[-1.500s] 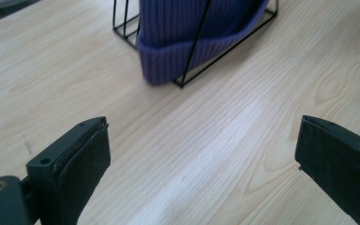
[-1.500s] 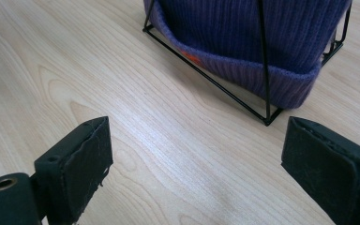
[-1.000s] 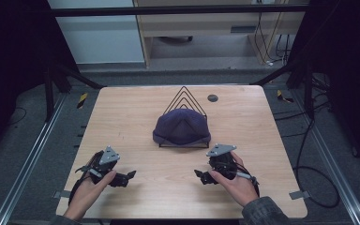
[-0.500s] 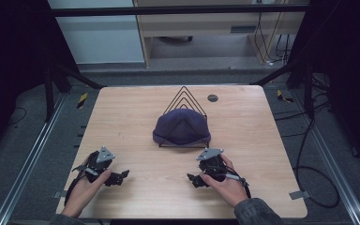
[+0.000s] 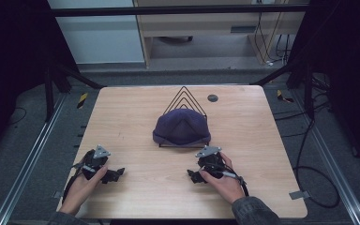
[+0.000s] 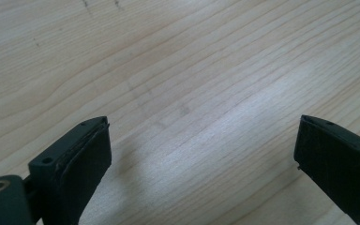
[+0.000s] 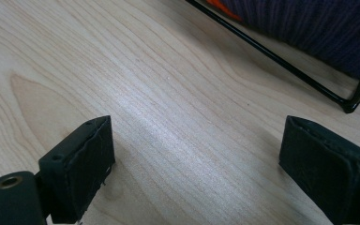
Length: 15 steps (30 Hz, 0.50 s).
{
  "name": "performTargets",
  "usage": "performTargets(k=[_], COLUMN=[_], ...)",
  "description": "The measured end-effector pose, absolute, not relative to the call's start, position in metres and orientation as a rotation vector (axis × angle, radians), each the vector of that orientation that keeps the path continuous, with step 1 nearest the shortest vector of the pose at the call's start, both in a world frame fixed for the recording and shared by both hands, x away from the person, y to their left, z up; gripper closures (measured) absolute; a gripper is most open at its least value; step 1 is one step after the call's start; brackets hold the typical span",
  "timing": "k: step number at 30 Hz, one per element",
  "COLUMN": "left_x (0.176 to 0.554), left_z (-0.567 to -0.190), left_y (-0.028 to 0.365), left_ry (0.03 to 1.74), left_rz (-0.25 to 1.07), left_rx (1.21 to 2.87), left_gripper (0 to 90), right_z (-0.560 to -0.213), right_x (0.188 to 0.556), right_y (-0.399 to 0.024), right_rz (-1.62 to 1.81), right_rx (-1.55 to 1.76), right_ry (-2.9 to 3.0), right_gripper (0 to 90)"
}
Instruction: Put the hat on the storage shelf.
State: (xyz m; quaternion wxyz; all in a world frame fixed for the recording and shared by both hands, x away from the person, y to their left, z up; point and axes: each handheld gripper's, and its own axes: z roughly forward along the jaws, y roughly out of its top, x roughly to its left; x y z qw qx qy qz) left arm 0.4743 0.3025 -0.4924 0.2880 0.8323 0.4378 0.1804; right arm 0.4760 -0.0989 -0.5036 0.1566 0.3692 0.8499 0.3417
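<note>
- The navy beanie (image 5: 182, 129) sits draped over the black wire rack (image 5: 184, 101), mid-table.
- My right gripper (image 5: 193, 176) rests just in front of the beanie, jaws wide, empty.
- My left gripper (image 5: 118, 172) lies well left of it, also wide.
- Reach not begun; next I'd lift forward toward the knit's brim.

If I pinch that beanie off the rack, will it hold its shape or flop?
The beanie looks ribbed and knitted, draped over the wire rack, so it will probably go limp and sag once lifted. It is likely light. The rack looks thin, so it may slide or tip if the knit snags on it. Both grippers are open, on the table.
</note>
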Motion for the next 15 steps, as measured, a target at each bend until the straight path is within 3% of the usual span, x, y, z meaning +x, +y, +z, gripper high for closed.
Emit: performTargets(k=[9, 15], left_x=[0.479, 0.479], left_z=[-0.499, -0.508], left_y=[0.308, 0.311], left_ry=[1.200, 1.116], left_rz=[0.459, 0.486], left_rx=[2.212, 2.143], left_gripper=[0.9, 0.0], right_z=[-0.509, -0.512], right_x=[0.475, 0.472], right_y=[-0.100, -0.101], right_rz=[0.999, 1.027], right_rx=[1.081, 1.083], right_ry=[2.400, 2.364], right_gripper=[8.2, 7.2])
